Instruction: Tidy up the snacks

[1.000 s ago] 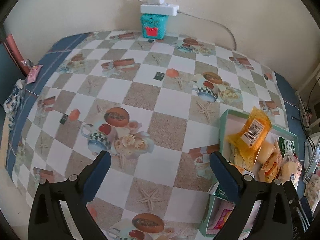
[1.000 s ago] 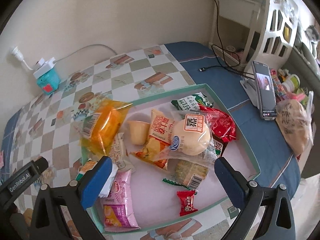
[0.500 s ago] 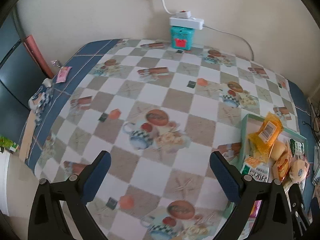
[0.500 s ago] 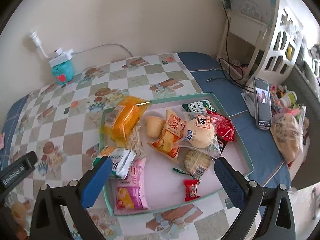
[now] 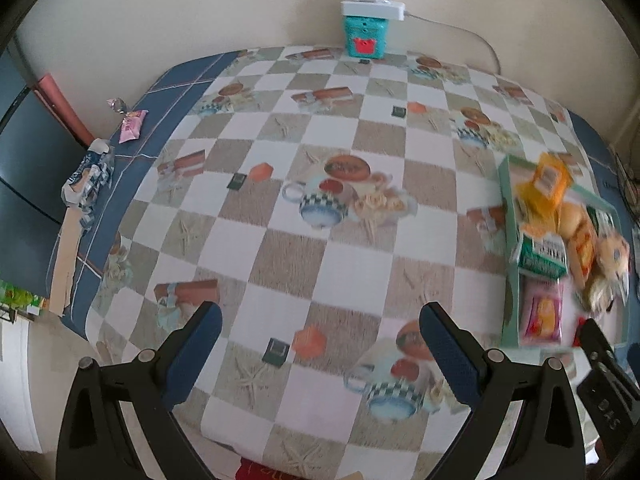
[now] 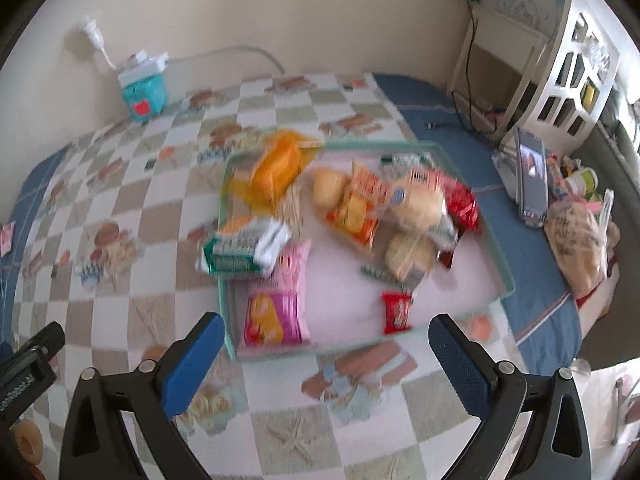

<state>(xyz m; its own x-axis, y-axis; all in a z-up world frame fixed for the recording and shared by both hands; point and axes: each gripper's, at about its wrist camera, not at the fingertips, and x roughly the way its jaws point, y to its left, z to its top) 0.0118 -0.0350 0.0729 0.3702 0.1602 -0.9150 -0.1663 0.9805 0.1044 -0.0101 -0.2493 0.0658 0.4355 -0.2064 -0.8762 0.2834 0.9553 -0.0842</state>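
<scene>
A teal-rimmed tray [image 6: 496, 236] on the checked tablecloth holds several snacks: an orange pack [image 6: 276, 168], a green-and-white pack [image 6: 244, 250] lying over its left rim, a pink pack [image 6: 276, 300], a round bun [image 6: 416, 204] and a small red candy [image 6: 396, 310]. The tray also shows at the right of the left wrist view [image 5: 510, 248]. My right gripper [image 6: 326, 360] is open and empty, above the table in front of the tray. My left gripper [image 5: 320, 350] is open and empty over bare tablecloth, left of the tray.
A teal box [image 5: 366, 38] with a white power strip on top stands at the back wall. A pink packet [image 5: 132, 126] and a blue-white wrapper [image 5: 86, 182] lie at the table's left edge. A phone [image 6: 530, 178] and a bagged item [image 6: 578, 244] sit right of the tray.
Both grippers have pulled back and up from the table, so the tray and snacks look smaller and farther. Both stay open and empty. The snacks have not moved.
</scene>
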